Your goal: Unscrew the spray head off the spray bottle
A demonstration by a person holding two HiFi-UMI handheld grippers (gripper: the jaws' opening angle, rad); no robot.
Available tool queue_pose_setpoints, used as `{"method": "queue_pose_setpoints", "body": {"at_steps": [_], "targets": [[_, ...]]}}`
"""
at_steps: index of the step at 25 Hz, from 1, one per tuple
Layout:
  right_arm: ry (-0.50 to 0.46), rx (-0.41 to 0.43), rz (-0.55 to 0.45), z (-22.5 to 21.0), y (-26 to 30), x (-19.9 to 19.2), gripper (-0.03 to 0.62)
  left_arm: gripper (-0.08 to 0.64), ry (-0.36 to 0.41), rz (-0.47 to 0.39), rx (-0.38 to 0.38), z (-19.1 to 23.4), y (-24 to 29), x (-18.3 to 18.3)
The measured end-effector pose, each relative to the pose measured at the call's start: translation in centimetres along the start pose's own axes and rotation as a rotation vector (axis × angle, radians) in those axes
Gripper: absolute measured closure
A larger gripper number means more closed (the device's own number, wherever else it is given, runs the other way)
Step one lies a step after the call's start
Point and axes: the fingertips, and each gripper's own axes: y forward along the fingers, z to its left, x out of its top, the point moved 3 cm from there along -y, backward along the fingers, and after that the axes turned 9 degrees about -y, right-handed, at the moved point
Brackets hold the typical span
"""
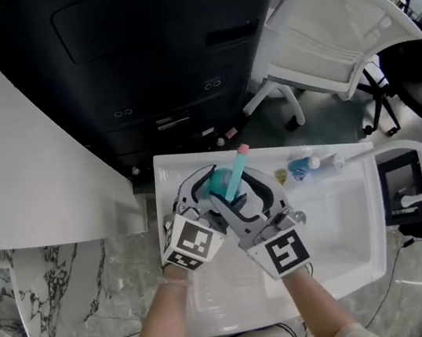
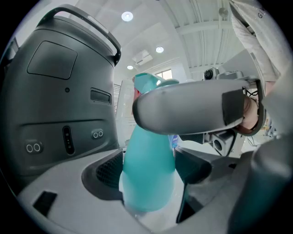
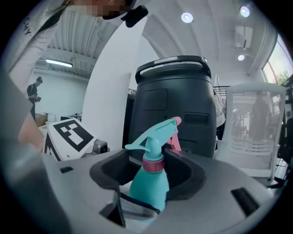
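A teal spray bottle (image 1: 218, 180) with a teal spray head (image 3: 153, 137), pink nozzle tip (image 1: 243, 150) and pink collar (image 3: 153, 164) is held above the white tray (image 1: 350, 245). In the left gripper view its body (image 2: 146, 155) fills the gap between the jaws of my left gripper (image 2: 149, 187), which is shut on it. My right gripper (image 3: 151, 171) surrounds the neck and collar from the other side; a gap shows on the left side of the collar, so it stands open around the spray head. In the head view the left gripper (image 1: 197, 192) and right gripper (image 1: 237, 193) cross at the bottle.
A small blue bottle (image 1: 301, 168) and a thin white tube (image 1: 352, 156) lie at the tray's far edge. Beyond stands a large black case (image 1: 161, 52), with a white chair (image 1: 340, 32) to the right and a curved white panel (image 1: 18, 154) to the left.
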Motion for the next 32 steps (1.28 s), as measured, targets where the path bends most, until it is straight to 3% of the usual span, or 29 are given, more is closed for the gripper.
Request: {"method": "queue_pose_setpoints", "body": {"at_steps": [6,12,22,32], "targets": [[0.033,-0.058,-0.04,-1.0,-0.2,0.2,0.44,0.207,0.001,-0.003,0.006,0.0,0.0,0.0],[0.085,-0.022,-0.092,-1.3,-0.4,0.0,0.445,0.207,0.002,0.001,0.004,0.0,0.1,-0.1],[0.153,0.159,-0.188,-2.3,-1.2,0.1,0.451,0.207,0.007,0.006,-0.013,0.1,-0.3,-0.1],[0.134,0.145,-0.233,-2.9,-1.5,1.4,0.457,0.207,0.006,-0.009,0.006,0.3,-0.2,0.1]]}}
